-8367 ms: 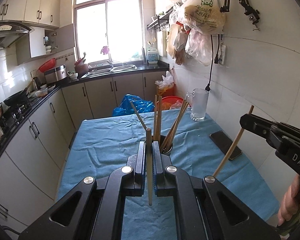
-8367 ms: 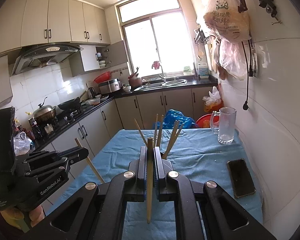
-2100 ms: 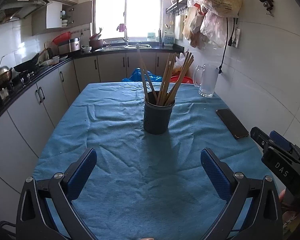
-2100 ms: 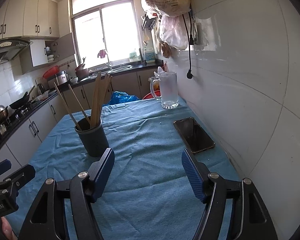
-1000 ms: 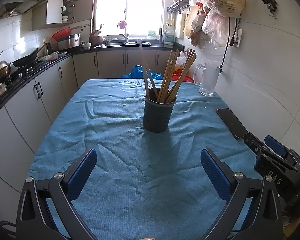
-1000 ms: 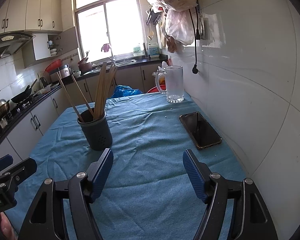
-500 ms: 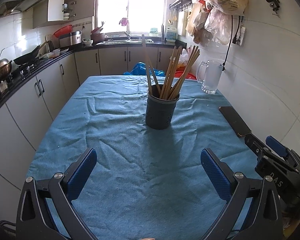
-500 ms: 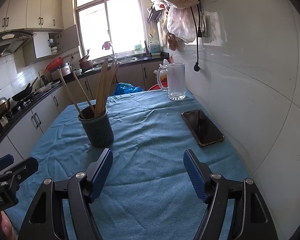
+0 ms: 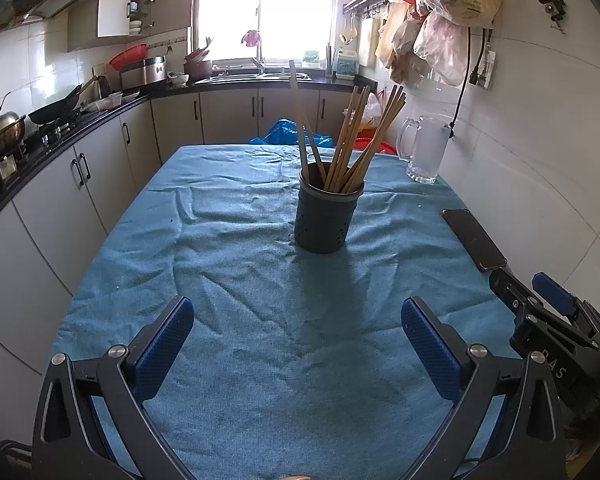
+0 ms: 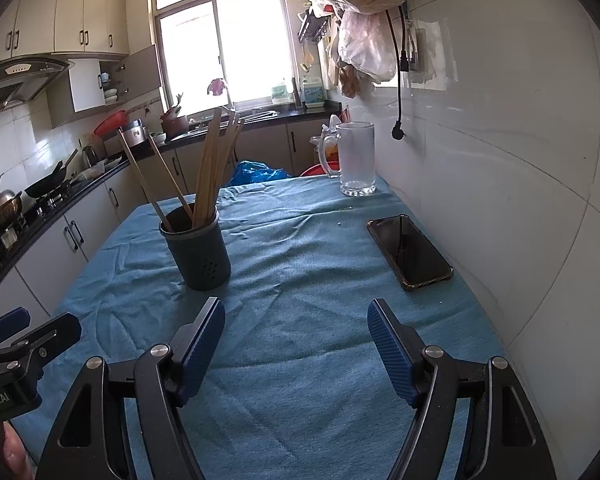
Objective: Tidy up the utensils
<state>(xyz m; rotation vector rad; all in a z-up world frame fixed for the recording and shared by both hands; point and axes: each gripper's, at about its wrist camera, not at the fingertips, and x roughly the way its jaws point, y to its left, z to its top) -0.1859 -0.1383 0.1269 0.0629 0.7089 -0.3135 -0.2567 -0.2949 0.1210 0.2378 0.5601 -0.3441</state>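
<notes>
A dark grey perforated utensil holder (image 9: 326,220) stands upright in the middle of the blue-clothed table (image 9: 220,280); it also shows in the right wrist view (image 10: 199,254). Several wooden chopsticks (image 9: 346,144) stand in it, fanned out, and show in the right wrist view (image 10: 214,168) too. My left gripper (image 9: 298,328) is open and empty, near the table's front edge, well short of the holder. My right gripper (image 10: 296,332) is open and empty, to the right of the holder. Each gripper shows at the edge of the other's view.
A black phone (image 10: 410,252) lies flat near the right wall. A glass mug (image 10: 354,160) stands at the far right corner. White tiled wall runs along the right side. Kitchen cabinets and a counter (image 9: 80,152) run along the left and back.
Both grippers held a chopstick 8.4 s ago; both are now open and empty and the chopsticks stand in the holder. Over the last second both have drifted slightly back.
</notes>
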